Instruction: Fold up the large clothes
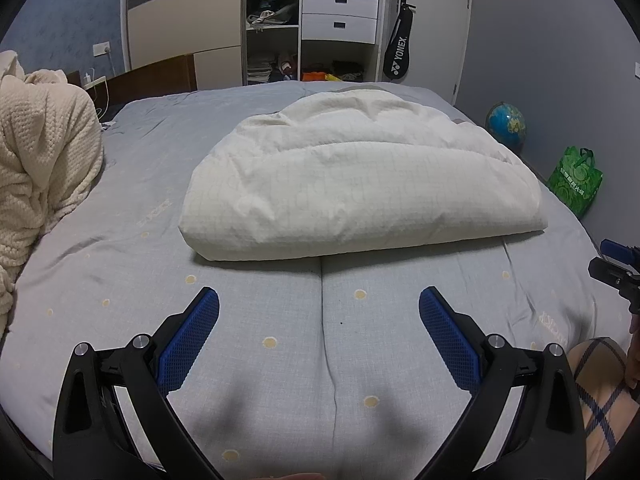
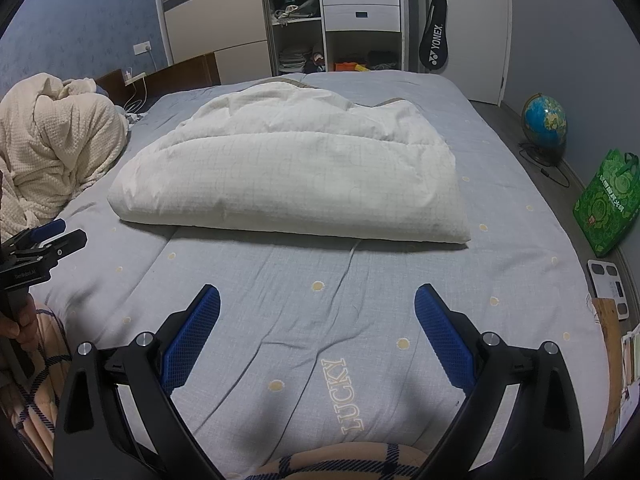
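Observation:
A white padded quilt with a faint grid pattern [image 1: 360,184] lies folded into a thick bundle on the grey-blue bed [image 1: 120,248]; it also shows in the right wrist view [image 2: 292,184]. My left gripper [image 1: 319,304] is open and empty, held above the bed in front of the bundle's near edge. My right gripper [image 2: 317,300] is open and empty, also short of the bundle. Each gripper shows at the edge of the other's view: the right one [image 1: 618,268], the left one [image 2: 44,244].
A cream knit blanket [image 1: 40,168] is heaped at the bed's left. An open wardrobe with white drawers [image 1: 340,16] stands behind. A globe [image 2: 545,122], a green bag [image 2: 606,208] and a scale [image 2: 610,284] sit on the floor at right.

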`<state>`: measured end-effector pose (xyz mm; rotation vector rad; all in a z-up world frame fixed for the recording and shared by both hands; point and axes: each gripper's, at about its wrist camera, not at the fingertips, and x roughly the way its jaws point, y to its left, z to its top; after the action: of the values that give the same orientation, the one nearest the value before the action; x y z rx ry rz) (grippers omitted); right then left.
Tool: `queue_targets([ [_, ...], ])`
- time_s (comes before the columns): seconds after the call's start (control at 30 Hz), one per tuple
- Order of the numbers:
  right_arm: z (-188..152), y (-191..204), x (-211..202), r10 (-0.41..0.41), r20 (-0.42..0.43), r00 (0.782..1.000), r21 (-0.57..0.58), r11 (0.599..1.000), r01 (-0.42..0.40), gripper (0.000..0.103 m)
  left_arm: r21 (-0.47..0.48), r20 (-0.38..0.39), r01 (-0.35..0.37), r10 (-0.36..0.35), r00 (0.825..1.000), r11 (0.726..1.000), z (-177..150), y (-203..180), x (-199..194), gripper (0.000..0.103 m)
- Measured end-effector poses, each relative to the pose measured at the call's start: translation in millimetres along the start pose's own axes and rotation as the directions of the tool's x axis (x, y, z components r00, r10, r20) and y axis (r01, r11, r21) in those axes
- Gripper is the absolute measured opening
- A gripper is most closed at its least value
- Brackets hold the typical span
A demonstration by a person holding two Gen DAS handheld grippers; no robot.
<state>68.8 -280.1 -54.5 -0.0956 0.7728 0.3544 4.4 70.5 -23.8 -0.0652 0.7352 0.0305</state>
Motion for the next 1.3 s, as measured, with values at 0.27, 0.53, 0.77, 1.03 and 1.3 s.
queue_targets([
  [0.27,0.0,0.2,0.0,0.000,0.000,1.000,0.000,1.000,0.000,0.093,0.000,0.010,0.010,-0.010,1.000,1.000,-0.9,0.4,-0.8,0.096],
  [0.53,0.1,0.0,0.0,0.000,0.000,1.000,0.001,1.000,0.000,0.093,0.004,0.005,0.014,-0.014,1.000,1.000,-0.9,-1.2,-0.6,0.096],
  [0.77,0.0,0.1,-0.1,0.000,0.000,1.000,0.000,1.000,0.000,0.093,0.000,-0.002,0.008,-0.008,1.000,1.000,-0.4,-0.4,0.2,0.096],
  [1.03,0.0,0.5,-0.5,0.000,0.002,1.000,-0.001,1.000,0.000,0.093,0.005,-0.002,0.009,-0.009,1.000,1.000,-0.4,-0.8,-0.1,0.096],
  [1.3,0.1,0.7,0.1,0.000,0.001,1.000,0.000,1.000,0.000,0.093,0.004,-0.004,0.008,-0.008,1.000,1.000,-0.5,-0.9,0.1,0.096],
])
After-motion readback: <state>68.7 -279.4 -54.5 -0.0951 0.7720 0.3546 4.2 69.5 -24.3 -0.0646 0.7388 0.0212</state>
